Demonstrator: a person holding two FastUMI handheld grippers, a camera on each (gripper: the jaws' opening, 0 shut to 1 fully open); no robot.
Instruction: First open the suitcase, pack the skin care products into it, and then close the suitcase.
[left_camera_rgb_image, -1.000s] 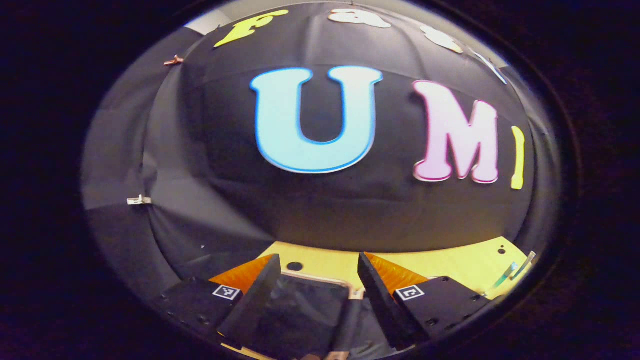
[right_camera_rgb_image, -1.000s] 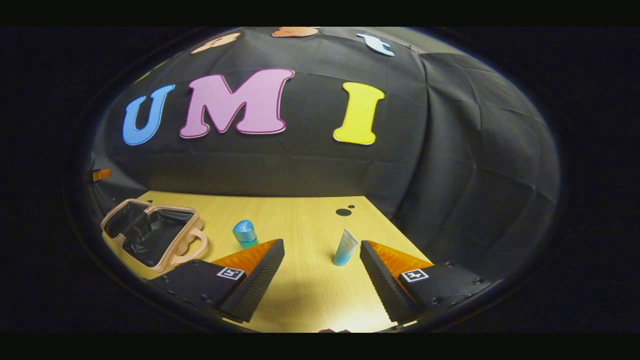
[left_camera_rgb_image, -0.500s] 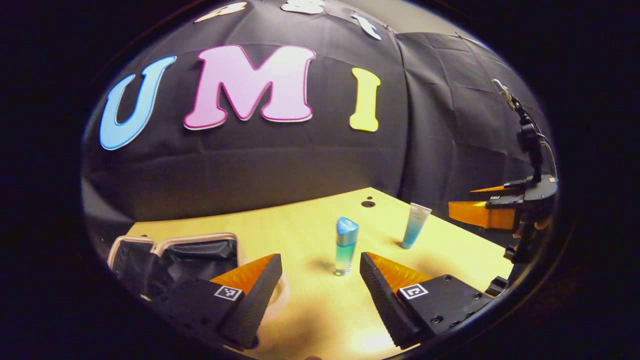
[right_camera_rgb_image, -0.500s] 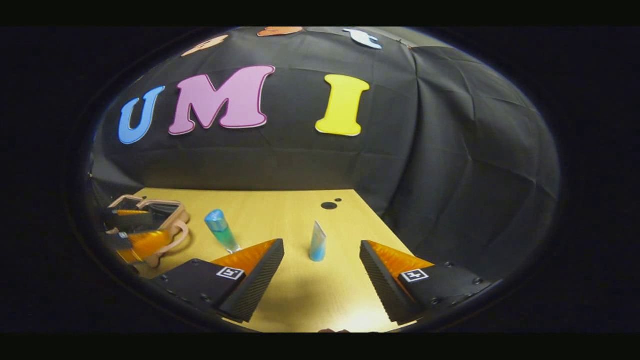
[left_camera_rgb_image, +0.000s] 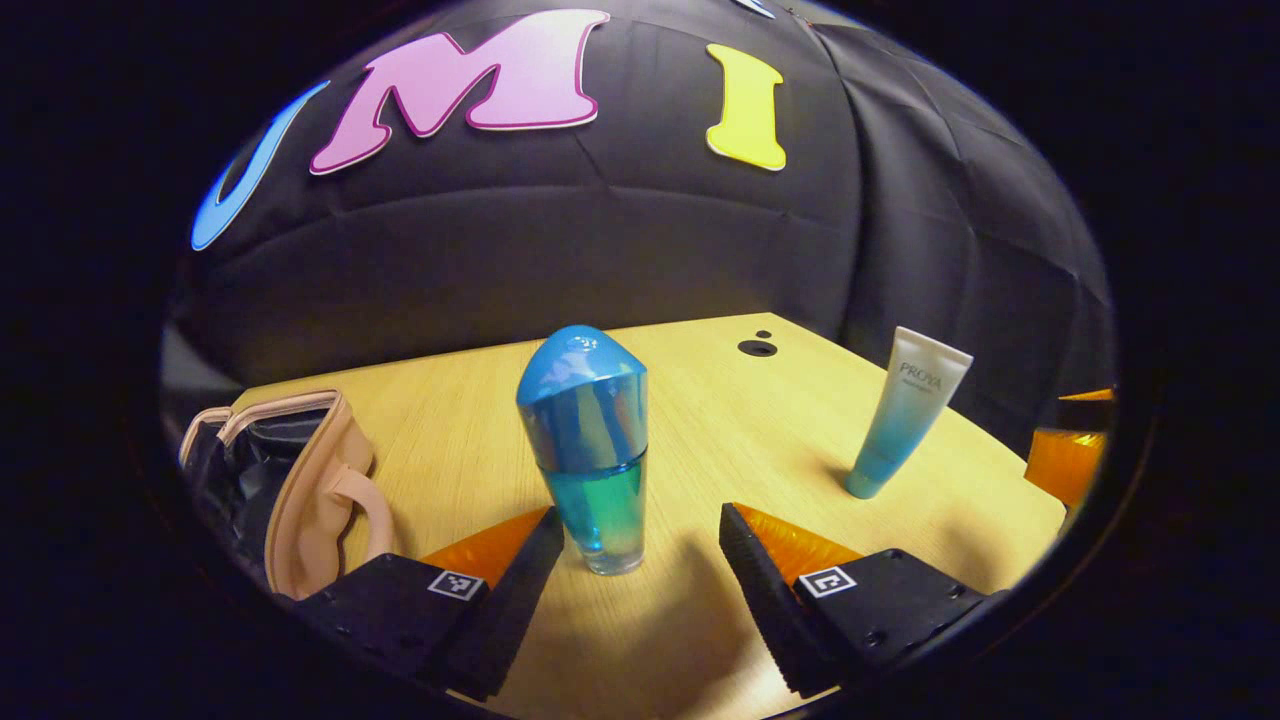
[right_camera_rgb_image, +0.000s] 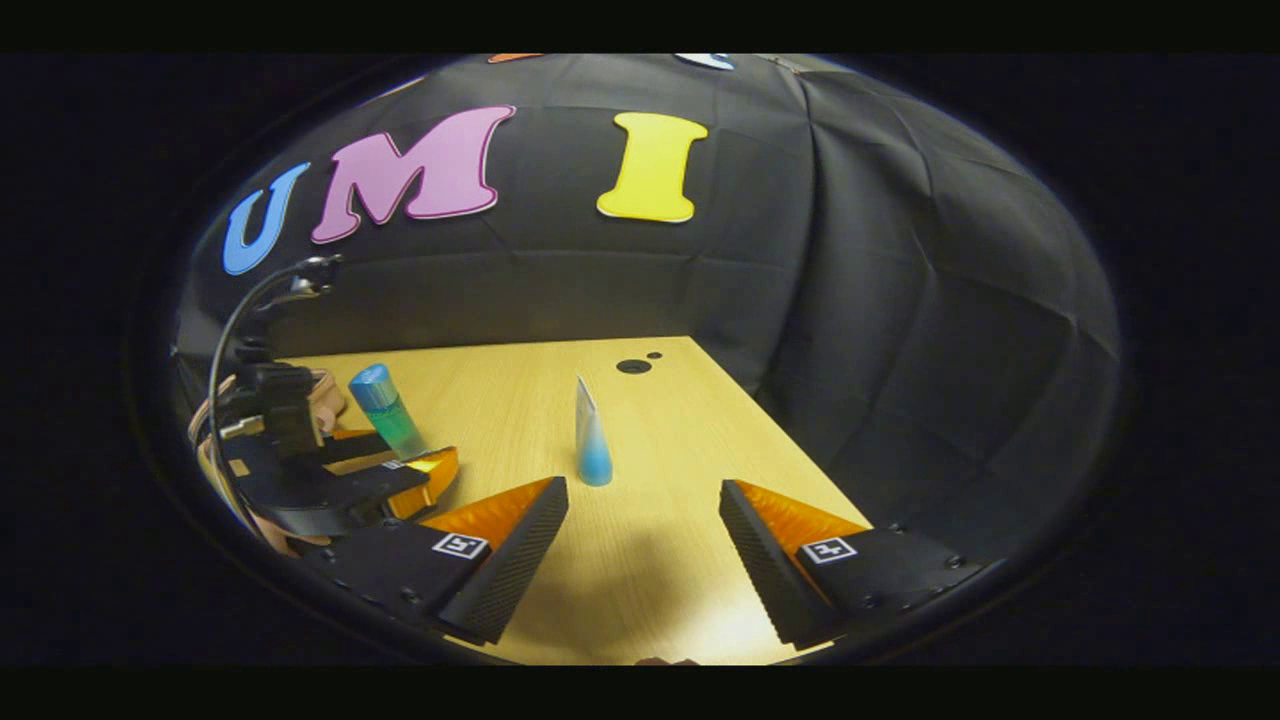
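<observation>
Suitcase open at worktop left edge, nothing visibly packed yet: left tongs spread wide around upright blue bottle, right tongs released short of standing tube; packing and closing remain.

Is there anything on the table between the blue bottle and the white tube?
No. In the left gripper view, only bare wooden table lies between the blue bottle and the white tube.
</observation>
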